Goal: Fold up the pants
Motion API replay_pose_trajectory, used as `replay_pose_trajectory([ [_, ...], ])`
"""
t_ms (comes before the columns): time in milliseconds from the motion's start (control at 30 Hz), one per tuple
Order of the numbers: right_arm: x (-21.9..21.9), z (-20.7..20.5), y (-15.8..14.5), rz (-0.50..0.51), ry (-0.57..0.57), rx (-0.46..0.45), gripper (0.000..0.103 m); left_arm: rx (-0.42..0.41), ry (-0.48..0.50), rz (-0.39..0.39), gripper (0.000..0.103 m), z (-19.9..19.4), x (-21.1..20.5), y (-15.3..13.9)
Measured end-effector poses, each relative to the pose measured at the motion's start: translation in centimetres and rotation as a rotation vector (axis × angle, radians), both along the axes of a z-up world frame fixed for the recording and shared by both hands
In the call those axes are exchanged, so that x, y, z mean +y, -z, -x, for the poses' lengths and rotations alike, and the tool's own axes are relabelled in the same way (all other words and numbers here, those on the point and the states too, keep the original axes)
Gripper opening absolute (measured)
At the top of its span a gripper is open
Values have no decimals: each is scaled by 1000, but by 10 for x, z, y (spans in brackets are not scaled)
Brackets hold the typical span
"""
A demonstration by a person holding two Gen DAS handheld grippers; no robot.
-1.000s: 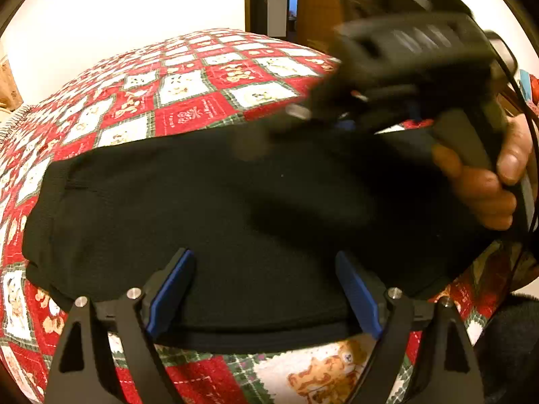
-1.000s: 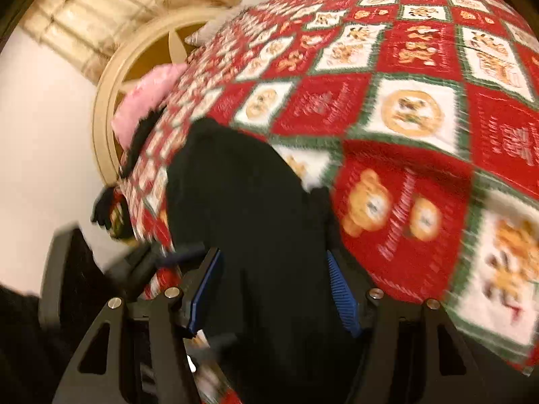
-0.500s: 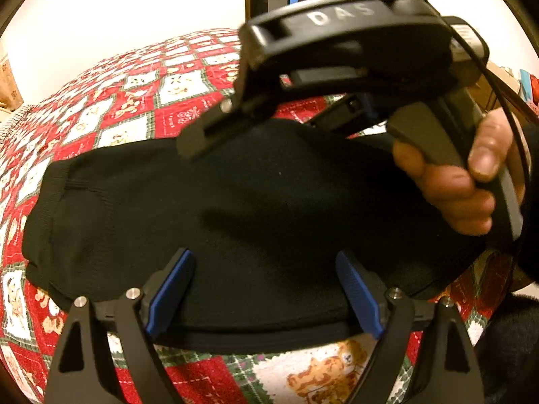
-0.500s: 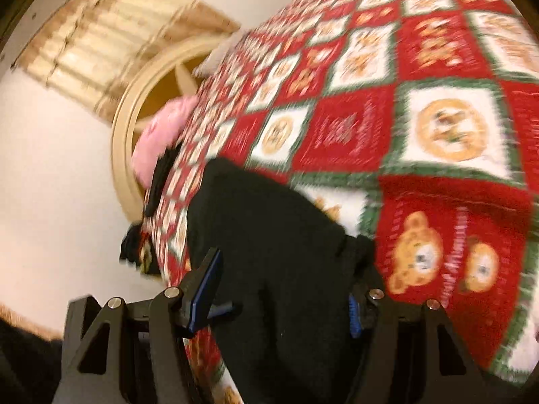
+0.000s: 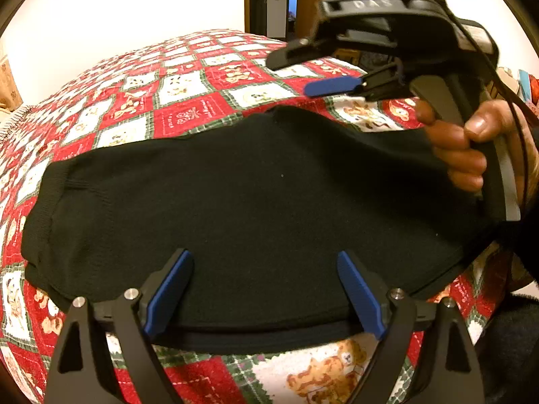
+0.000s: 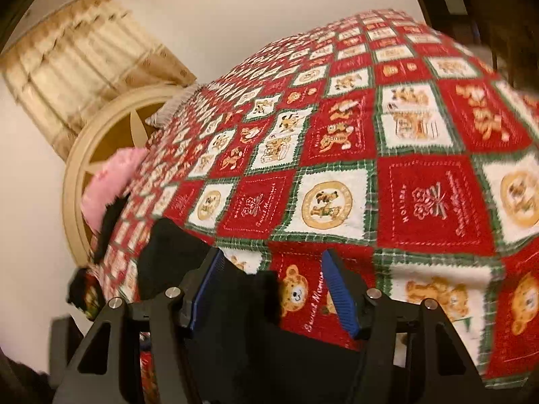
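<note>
The black pants (image 5: 256,202) lay folded and flat across the red-and-white bear-print quilt (image 5: 188,77), filling the middle of the left wrist view from nine to three o'clock. Your left gripper (image 5: 266,289) stood at six o'clock with its jaws spread wide over the near hem, blue pads apart and nothing pinched between them. Your right gripper (image 5: 310,74) hung clear above the quilt at one o'clock, your right hand (image 5: 471,148) wrapped round its handle; its jaws had just been closing a little, yet stood partly apart and held nothing. In its own view the pants' edge (image 6: 175,256) sat at seven o'clock, beneath its left pad.
</note>
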State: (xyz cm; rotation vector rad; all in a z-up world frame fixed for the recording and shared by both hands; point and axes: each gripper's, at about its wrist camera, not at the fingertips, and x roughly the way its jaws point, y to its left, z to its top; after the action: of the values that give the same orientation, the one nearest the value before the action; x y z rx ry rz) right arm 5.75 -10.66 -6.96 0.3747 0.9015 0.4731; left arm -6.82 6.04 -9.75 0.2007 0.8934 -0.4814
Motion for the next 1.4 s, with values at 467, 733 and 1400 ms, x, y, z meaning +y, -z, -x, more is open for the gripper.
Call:
replay_pose_trajectory([
  [467, 54, -6, 29, 355, -50, 20, 13, -30, -331, -40, 90, -45, 93, -17],
  [733, 51, 40, -15, 208, -118, -96, 29, -13, -393, 44, 79, -45, 139, -34],
  [1400, 152, 138, 23, 508, -424, -210, 38, 82, -564, -10, 81, -67, 175, -11],
])
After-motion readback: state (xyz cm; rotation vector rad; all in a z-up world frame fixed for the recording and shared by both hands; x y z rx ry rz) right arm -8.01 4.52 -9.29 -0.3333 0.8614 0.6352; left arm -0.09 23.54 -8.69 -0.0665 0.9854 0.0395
